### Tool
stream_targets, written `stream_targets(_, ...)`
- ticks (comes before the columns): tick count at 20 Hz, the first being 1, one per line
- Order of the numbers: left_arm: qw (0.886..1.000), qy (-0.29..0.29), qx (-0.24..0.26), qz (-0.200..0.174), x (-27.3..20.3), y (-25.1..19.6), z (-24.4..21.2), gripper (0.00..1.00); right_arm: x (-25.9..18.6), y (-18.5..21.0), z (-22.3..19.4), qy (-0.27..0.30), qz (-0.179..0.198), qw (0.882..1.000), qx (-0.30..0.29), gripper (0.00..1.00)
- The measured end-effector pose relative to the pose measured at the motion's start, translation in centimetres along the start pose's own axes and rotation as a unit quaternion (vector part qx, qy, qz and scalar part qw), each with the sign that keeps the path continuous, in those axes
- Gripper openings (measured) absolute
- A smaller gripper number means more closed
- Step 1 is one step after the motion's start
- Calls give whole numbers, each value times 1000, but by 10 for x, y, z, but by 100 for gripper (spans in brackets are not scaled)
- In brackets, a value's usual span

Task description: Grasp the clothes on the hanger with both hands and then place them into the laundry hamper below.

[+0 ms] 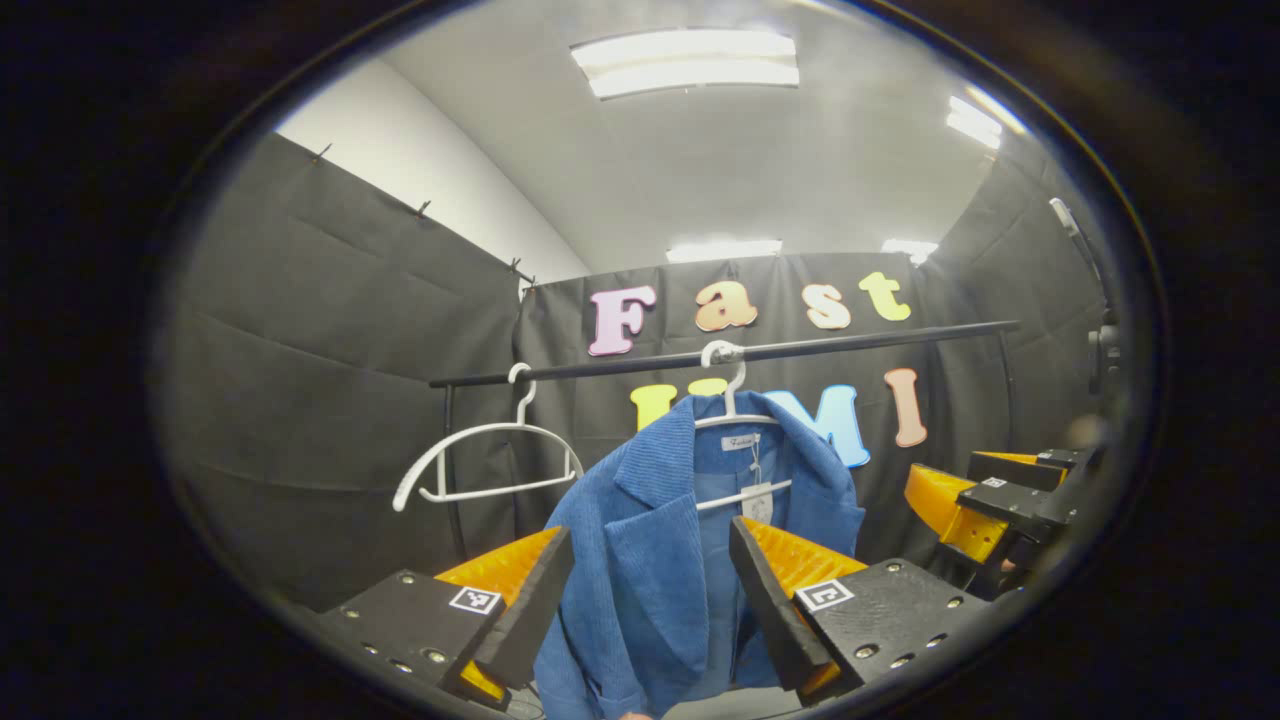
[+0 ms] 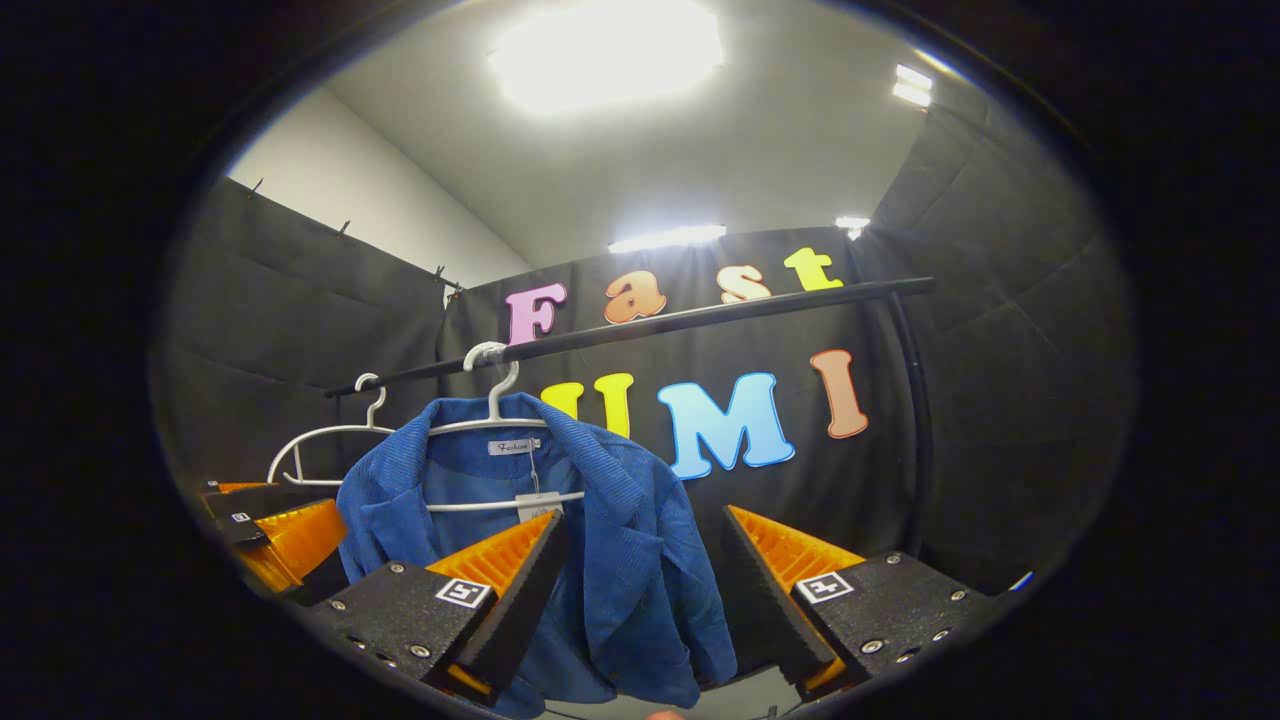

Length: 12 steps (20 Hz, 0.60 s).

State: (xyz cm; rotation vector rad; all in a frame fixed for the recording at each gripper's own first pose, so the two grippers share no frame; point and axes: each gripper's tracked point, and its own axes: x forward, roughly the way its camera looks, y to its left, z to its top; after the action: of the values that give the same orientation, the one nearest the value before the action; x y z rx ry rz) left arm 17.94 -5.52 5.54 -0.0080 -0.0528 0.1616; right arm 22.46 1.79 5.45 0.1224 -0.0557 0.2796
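Blue corduroy jacket (image 1: 660, 560) on a white hanger (image 1: 737, 415), hooked over a black rail (image 1: 720, 355) against the booth's dark wall. Left gripper (image 1: 650, 590) open wide, fingers spread to either side of the jacket's front, jacket beyond the tips, apart from them. Right gripper (image 2: 640, 580) likewise open, facing the jacket's right shoulder and lapel, fabric behind and between its fingers, contact impossible to tell. Second white hanger (image 1: 490, 460) bare, farther left along the rail. Ceiling lights (image 1: 690, 62) overhead.
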Motion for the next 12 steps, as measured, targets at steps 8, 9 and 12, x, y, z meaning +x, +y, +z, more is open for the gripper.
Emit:
stream_targets(8,999,12,12,35,46,-4,-18,90,65,4,-34,26,42,998,25,94)
stream_targets(9,999,14,13,39,51,-4,-21,90,72,6,-40,30,47,998,28,94)
stream_targets(12,998,27,14,51,68,-8,-40,91,92,8,-53,40,59,997,37,94)
